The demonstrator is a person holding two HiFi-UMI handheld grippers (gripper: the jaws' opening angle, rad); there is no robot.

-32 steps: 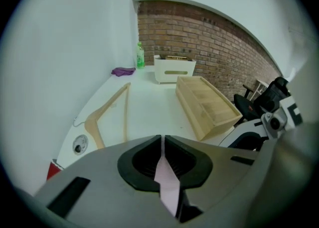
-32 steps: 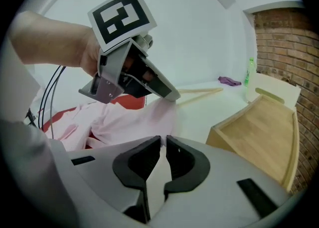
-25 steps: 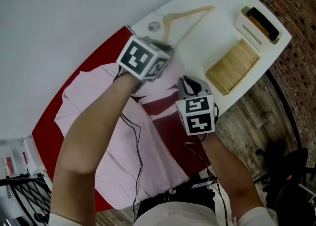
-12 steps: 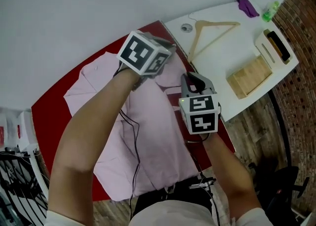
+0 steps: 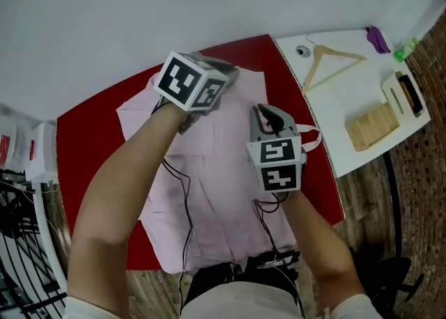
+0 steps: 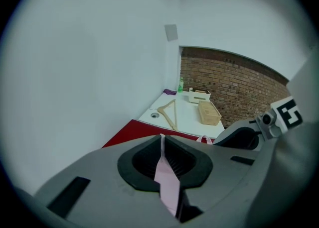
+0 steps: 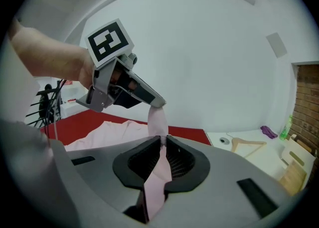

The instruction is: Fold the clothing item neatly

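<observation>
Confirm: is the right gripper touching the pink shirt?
Touching. The right gripper view shows the right gripper shut on a fold of the pink shirt, its jaws pinching the fabric.

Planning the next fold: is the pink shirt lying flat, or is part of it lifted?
Partly lifted. The left tool and right tool each pinch a pink shirt edge; the rest lies on the red table.

Two claws, one shirt, one hanger, one bottle.

Soft matt pink cloth shirt, smooth red tabletop, seemingly bare-wood hanger
</observation>
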